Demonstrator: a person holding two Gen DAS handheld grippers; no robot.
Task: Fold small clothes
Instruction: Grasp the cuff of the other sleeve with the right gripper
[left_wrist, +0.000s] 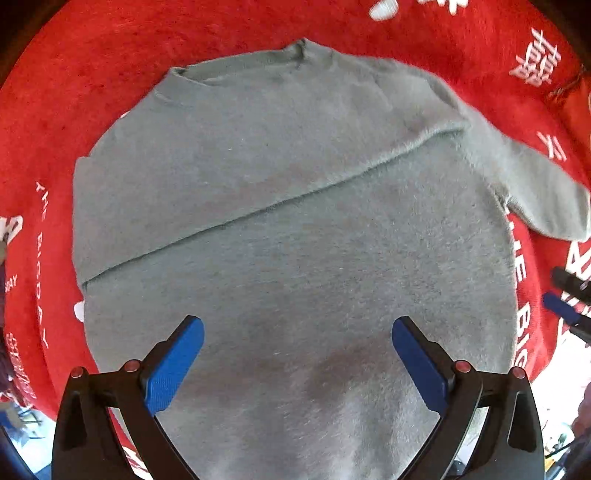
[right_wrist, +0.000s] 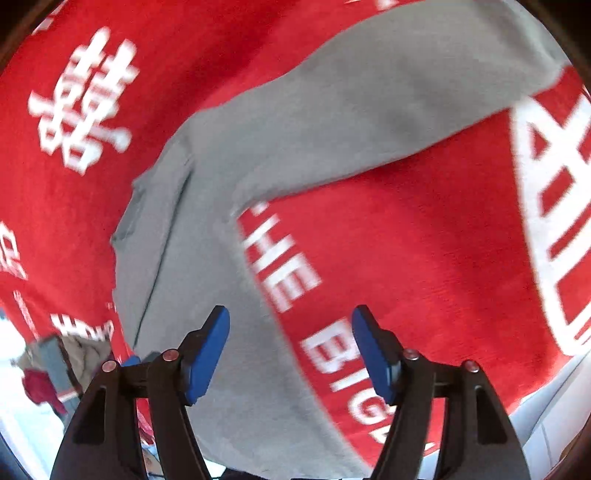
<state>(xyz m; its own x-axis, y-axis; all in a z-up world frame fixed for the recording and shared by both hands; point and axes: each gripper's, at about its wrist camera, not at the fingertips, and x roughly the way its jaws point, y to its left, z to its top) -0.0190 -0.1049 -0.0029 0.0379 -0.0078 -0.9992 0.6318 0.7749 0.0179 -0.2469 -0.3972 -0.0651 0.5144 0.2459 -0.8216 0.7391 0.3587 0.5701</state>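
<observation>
A small grey fuzzy sweater (left_wrist: 295, 221) lies flat on a red cloth (left_wrist: 92, 74), neck at the far side. Its left sleeve is folded across the body, leaving a diagonal edge. Its right sleeve (left_wrist: 535, 184) sticks out to the right. My left gripper (left_wrist: 297, 332) is open and empty above the sweater's lower body. My right gripper (right_wrist: 290, 325) is open and empty, hovering over the sweater's right side edge (right_wrist: 221, 258), with the outstretched sleeve (right_wrist: 369, 110) ahead of it. The right gripper's blue finger also shows in the left wrist view (left_wrist: 561, 306).
The red cloth (right_wrist: 406, 258) has white lettering and Chinese characters (right_wrist: 81, 99). Its edge runs close behind both grippers. Clutter lies off the cloth at the lower left (right_wrist: 55, 369).
</observation>
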